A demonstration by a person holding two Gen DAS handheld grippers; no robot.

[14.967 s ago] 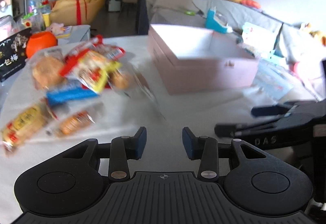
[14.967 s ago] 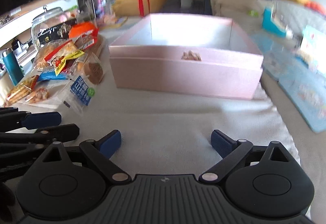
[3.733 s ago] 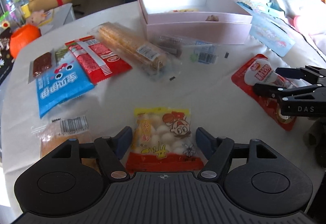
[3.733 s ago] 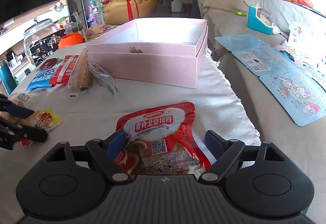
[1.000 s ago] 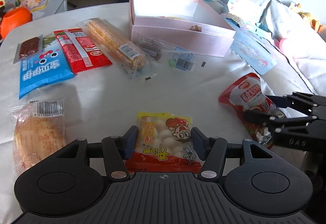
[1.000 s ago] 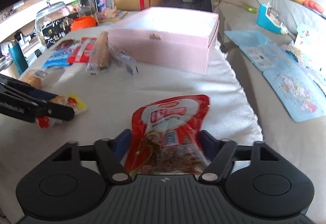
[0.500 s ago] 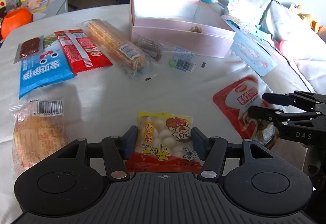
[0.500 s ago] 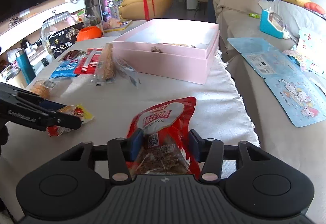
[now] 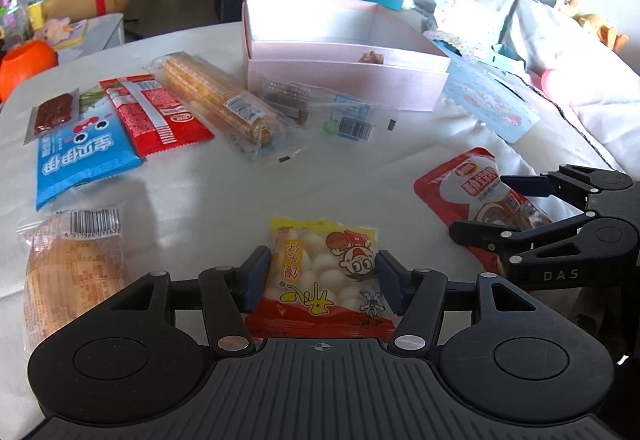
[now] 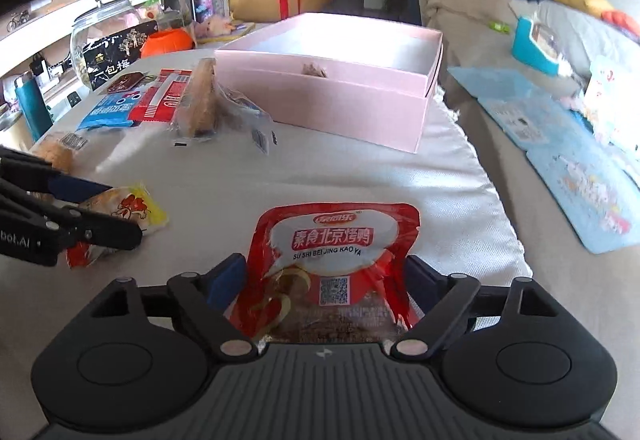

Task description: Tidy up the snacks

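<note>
My left gripper (image 9: 323, 278) is shut on a yellow and red candy packet (image 9: 322, 278), low over the white table; the packet also shows in the right wrist view (image 10: 120, 218). My right gripper (image 10: 326, 282) has its jaws spread around a red roast-duck pouch (image 10: 334, 264) that lies on the cloth; the pouch also shows in the left wrist view (image 9: 476, 188). The open pink box (image 10: 340, 96) stands beyond, with a small brown piece on its near rim. It also shows in the left wrist view (image 9: 344, 60).
Loose snacks lie left of the box: a long biscuit roll (image 9: 220, 100), a red packet (image 9: 154, 112), a blue packet (image 9: 80, 160), a clear wrapper (image 9: 320, 112), a bread bun (image 9: 68, 268). Blue cards (image 10: 560, 144) lie on the sofa right of the table edge.
The right gripper's jaws have spread apart and the red pouch now lies flat on the cloth. The left gripper still grips the candy packet, almost unmoved.
</note>
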